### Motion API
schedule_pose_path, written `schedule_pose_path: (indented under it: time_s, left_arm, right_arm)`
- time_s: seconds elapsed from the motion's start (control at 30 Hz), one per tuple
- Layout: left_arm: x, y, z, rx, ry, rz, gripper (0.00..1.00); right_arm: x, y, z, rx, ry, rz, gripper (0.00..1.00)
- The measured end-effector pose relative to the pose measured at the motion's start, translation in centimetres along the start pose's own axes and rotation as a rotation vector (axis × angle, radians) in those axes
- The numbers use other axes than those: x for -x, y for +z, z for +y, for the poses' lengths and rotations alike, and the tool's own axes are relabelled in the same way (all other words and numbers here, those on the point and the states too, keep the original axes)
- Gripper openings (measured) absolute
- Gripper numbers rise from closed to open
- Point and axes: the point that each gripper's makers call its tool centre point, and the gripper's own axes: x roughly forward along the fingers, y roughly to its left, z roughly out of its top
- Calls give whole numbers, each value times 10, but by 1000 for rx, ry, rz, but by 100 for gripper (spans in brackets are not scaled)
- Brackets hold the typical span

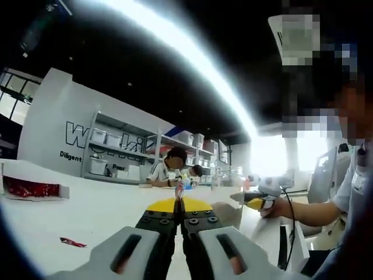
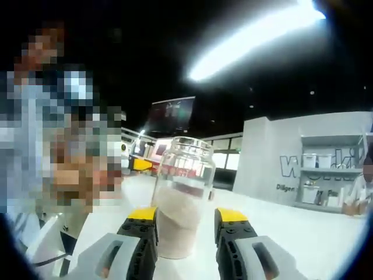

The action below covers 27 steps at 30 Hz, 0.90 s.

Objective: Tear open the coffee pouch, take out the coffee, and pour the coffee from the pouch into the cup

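— So what is the left gripper (image 1: 179,217) doing?

— Its black jaws with bolted plates are pressed together on a thin, narrow coffee pouch (image 1: 179,195) that stands up between the yellow tips, glossy and colourful at its top.

— And the right gripper (image 2: 186,224)?

— Its jaws stand apart on either side of a clear glass cup (image 2: 180,195), a rounded jar shape with a thick rim, the lower part filled with pale, cloudy contents. Whether the yellow-capped tips touch the glass, I cannot tell.

— Where does that sit from the left gripper's side?

— Ahead and to the right, a person's hand (image 1: 278,205) holds the other gripper over the smooth white desk (image 1: 87,216), with a black cable hanging from it.

— Anything else on the desk?

— A small red torn scrap (image 1: 72,241) lies to the left of the left gripper, near it. Further left, a flat white box with a red wrapper (image 1: 32,189) on it.

— Beyond?

— Metal shelving (image 1: 125,153) with white bins against a grey wall, and seated people (image 1: 169,169) at the desk's far edge.
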Motion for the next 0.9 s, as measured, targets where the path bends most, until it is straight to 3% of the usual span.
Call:
schedule_pose_path:
  time_s: [0.9]
  left_arm:
    - [9,1,13,-22,33,15,5]
  right_arm:
    - [-1,-1,3,9,9,10,38]
